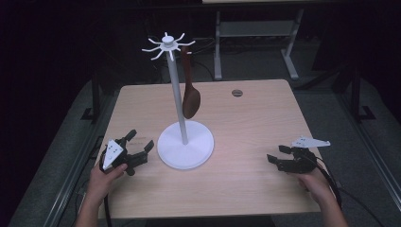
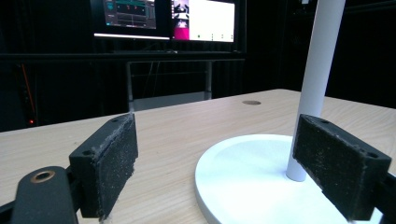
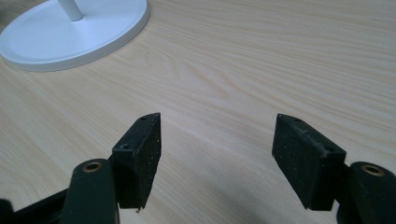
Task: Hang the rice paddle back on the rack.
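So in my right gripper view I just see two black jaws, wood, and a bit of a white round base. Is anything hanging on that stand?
Observer: Yes, a brown wooden spoon hangs from a hook at the top of the white stand.
Operator: Where's the other gripper?
Observer: The left gripper sits low over the table, just left of the stand's base.
Operator: Is it holding something?
Observer: No, its jaws are open with nothing between them.

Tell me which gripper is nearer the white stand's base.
Left. The left gripper sits just beside the rim of the base, jaws open toward it. The right gripper rests well off to the base's other side, open over bare table.
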A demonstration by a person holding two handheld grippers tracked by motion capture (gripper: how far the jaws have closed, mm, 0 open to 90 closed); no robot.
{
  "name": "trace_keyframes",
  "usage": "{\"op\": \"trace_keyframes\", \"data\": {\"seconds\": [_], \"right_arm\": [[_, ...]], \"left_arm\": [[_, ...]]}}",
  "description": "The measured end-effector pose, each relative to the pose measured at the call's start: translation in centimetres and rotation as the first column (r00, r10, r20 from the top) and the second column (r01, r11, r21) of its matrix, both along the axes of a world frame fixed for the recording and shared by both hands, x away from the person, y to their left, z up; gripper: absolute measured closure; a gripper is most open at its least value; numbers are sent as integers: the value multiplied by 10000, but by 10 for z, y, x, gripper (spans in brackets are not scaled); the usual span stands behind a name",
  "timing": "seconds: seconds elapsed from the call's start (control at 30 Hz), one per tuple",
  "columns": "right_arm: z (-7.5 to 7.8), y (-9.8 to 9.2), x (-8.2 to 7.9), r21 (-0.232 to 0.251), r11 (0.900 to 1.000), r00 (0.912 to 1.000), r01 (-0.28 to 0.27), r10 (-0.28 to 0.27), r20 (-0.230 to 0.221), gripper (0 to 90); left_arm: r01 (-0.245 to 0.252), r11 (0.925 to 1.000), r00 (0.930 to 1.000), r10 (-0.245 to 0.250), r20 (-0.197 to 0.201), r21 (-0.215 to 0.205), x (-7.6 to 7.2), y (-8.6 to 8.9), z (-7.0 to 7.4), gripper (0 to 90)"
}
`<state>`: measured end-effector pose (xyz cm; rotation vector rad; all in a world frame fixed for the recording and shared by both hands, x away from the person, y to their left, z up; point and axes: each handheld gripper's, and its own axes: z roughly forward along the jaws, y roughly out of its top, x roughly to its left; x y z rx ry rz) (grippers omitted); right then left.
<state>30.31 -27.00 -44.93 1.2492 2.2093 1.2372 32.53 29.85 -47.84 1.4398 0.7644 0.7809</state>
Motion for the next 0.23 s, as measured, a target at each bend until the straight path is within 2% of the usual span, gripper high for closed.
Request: {"op": "trace_keyframes", "data": {"seconds": [0.07, 0.17, 0.23], "right_arm": [[-2, 0, 0, -75, 9999, 9999, 82, -81, 62, 321], [-6, -2, 1, -157, 9998, 9998, 152, -154, -94, 319], [-12, -3, 3, -443, 9989, 9996, 129, -140, -232, 317]], "left_arm": [[4, 10000, 10000, -4, -9, 14, 0, 0, 0, 134], [8, 10000, 10000, -8, -9, 14, 0, 0, 0, 134], [1, 10000, 10000, -1, -18, 20, 0, 0, 0, 134]]}}
